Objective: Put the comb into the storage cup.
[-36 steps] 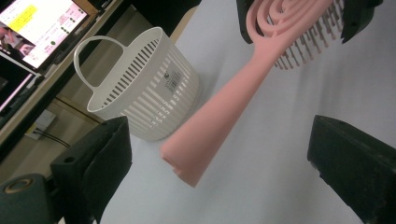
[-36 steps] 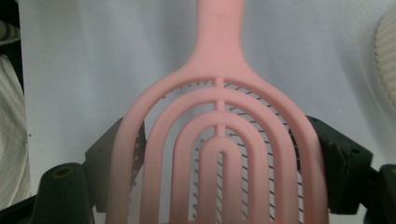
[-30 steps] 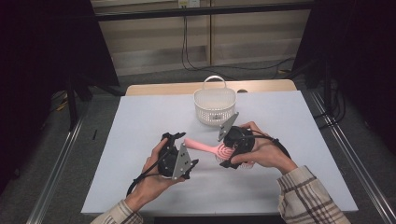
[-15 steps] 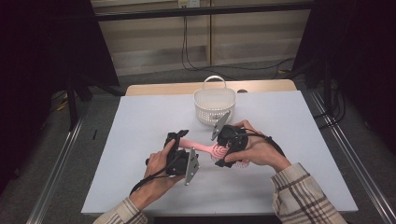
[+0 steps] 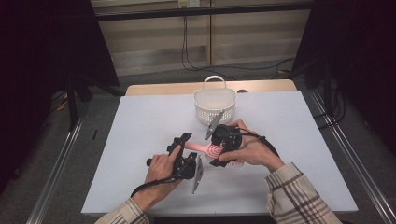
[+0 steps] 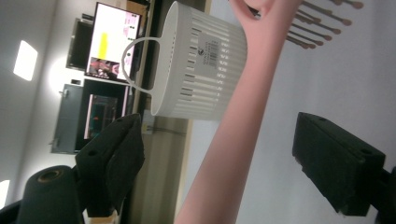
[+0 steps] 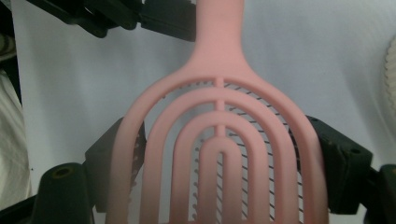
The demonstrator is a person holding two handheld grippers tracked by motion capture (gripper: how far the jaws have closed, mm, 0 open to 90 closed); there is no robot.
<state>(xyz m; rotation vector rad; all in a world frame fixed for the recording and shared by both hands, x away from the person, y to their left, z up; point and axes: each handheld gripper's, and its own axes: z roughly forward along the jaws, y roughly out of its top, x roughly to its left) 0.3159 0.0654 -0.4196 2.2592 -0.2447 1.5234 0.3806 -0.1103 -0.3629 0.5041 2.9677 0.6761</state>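
A pink hairbrush (image 5: 200,147) with an open, arched head hangs just above the white table (image 5: 149,116). My right gripper (image 5: 216,154) is shut on the head, and in the right gripper view its jaws press both sides of the brush (image 7: 219,121). My left gripper (image 5: 187,147) straddles the handle. In the left gripper view the handle (image 6: 233,116) runs between the jaws with a gap on each side. Those jaws have just been closing on the handle. The bristles face the table.
A white slatted basket (image 5: 214,105) with a hoop handle stands upright just behind the hands, also seen behind the brush as the basket (image 6: 201,70) in the left gripper view. Metal rails run along both sides of the table. Cables trail from both grippers.
My left gripper has moved right and a little down, in over the brush handle. The right hand with the brush has shifted slightly left toward it.
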